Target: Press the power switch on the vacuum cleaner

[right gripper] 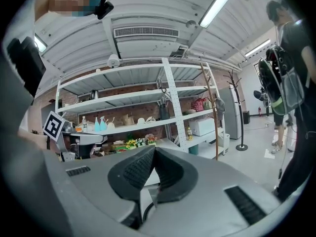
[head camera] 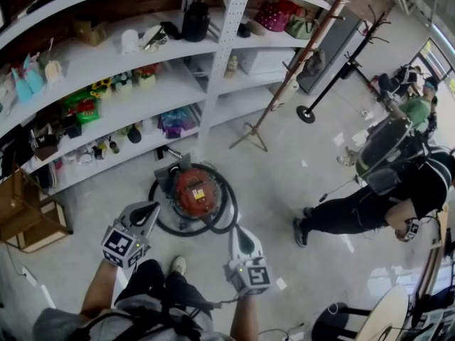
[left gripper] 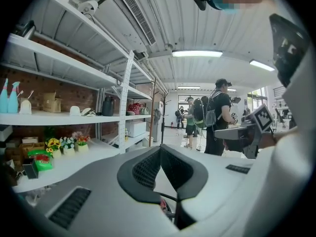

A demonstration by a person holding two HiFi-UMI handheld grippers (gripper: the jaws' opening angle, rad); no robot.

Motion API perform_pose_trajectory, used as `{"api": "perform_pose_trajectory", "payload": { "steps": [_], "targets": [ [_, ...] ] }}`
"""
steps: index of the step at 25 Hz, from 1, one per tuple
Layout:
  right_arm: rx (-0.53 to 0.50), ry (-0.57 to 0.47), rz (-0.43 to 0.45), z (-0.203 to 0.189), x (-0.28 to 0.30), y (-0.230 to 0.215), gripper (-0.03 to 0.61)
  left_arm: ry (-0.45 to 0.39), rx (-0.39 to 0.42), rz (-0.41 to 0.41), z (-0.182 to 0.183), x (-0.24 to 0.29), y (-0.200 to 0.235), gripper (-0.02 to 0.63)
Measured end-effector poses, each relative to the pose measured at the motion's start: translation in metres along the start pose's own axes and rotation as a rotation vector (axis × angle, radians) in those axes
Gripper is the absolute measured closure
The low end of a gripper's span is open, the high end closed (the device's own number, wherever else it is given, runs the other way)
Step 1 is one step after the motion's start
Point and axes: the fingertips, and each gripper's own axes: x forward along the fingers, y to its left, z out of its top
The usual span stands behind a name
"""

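A person stands on a pale concrete floor (head camera: 284,183), one shoe (head camera: 178,265) showing, with the left gripper (head camera: 151,209) and right gripper (head camera: 235,233) held low. Each pair of jaws is pressed together at the tips, with nothing between them. Just ahead, between the two grippers and touched by neither, sits the red vacuum cleaner (head camera: 197,190), ringed by its black hose (head camera: 232,204). Its power switch cannot be made out, and the gripper views show little of the machine past their own jaws. Beyond it stands white shelving (head camera: 222,48) stocked with small goods, against brick. To the right, a black coat stand (head camera: 340,75) and a bending person in black (head camera: 355,208), partly cut off.
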Motion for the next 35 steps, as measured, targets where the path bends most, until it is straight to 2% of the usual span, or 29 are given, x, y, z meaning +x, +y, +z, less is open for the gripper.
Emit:
{"api": "perform_pose_trajectory", "payload": {
  "steps": [7,13,18,22,27,35],
  "targets": [
    [-0.022,-0.004,0.012,0.001,0.035,-0.011,0.575,0.002,-0.017,-0.009,0.003,0.027,0.022,0.604],
    [-0.022,0.039,-0.001,-0.013,0.067,-0.012,0.575,0.04,0.039,-0.037,-0.014,0.05,0.051,0.604],
    [-0.008,0.069,-0.004,-0.03,0.084,-0.004,0.575,0.057,0.006,-0.044,-0.028,0.058,0.064,0.606],
    [0.017,0.085,-0.022,-0.042,0.09,-0.007,0.575,0.09,-0.055,-0.036,-0.042,0.062,0.07,0.604],
    [0.033,0.114,-0.052,-0.06,0.098,-0.02,0.575,0.12,-0.065,-0.043,-0.056,0.072,0.076,0.604],
    [0.028,0.147,-0.063,-0.101,0.109,-0.035,0.575,0.149,-0.011,-0.071,-0.099,0.088,0.081,0.604]
  ]
}}
